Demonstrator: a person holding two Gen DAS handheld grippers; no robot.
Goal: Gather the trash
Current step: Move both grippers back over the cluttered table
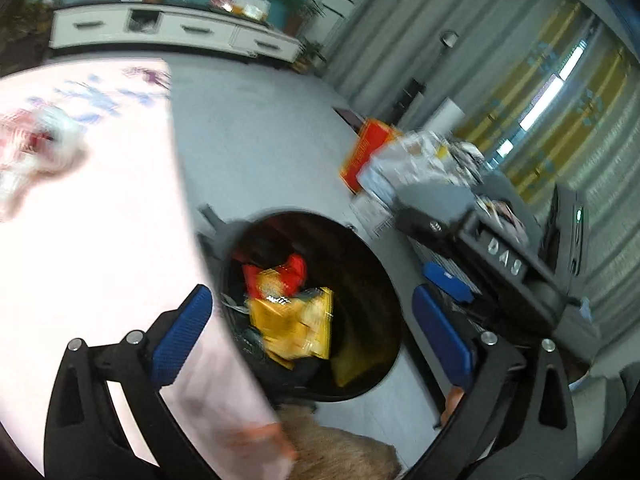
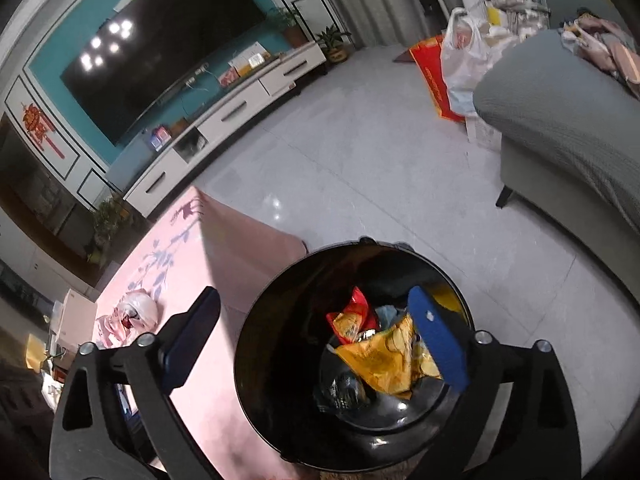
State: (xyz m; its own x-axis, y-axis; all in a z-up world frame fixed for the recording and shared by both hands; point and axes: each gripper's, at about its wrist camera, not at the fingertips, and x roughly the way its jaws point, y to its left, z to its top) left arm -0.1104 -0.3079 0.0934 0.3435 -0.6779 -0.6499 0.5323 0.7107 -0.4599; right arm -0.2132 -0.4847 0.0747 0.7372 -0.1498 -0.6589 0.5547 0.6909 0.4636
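Observation:
A black round trash bin (image 1: pixel 360 364) stands on the floor beside the pink table; it also shows in the right wrist view (image 2: pixel 276 344). Yellow snack wrappers (image 1: pixel 292 320) and a red one (image 1: pixel 288 270) lie inside it, seen again in the right wrist view as yellow (image 2: pixel 380 360) and red (image 2: pixel 352 314). My left gripper (image 1: pixel 312 320) is open and empty above the bin. My right gripper (image 2: pixel 320 328) is open and empty above the bin too. Crumpled pink-white wrappers (image 2: pixel 128 314) lie on the table, blurred in the left wrist view (image 1: pixel 36 148).
The pink tablecloth-covered table (image 2: pixel 208 264) is left of the bin. A grey sofa (image 2: pixel 560 120) stands to the right, with a white plastic bag (image 2: pixel 464 52) and a red box (image 2: pixel 432 76) beside it. A white TV cabinet (image 2: pixel 224 120) lines the far wall.

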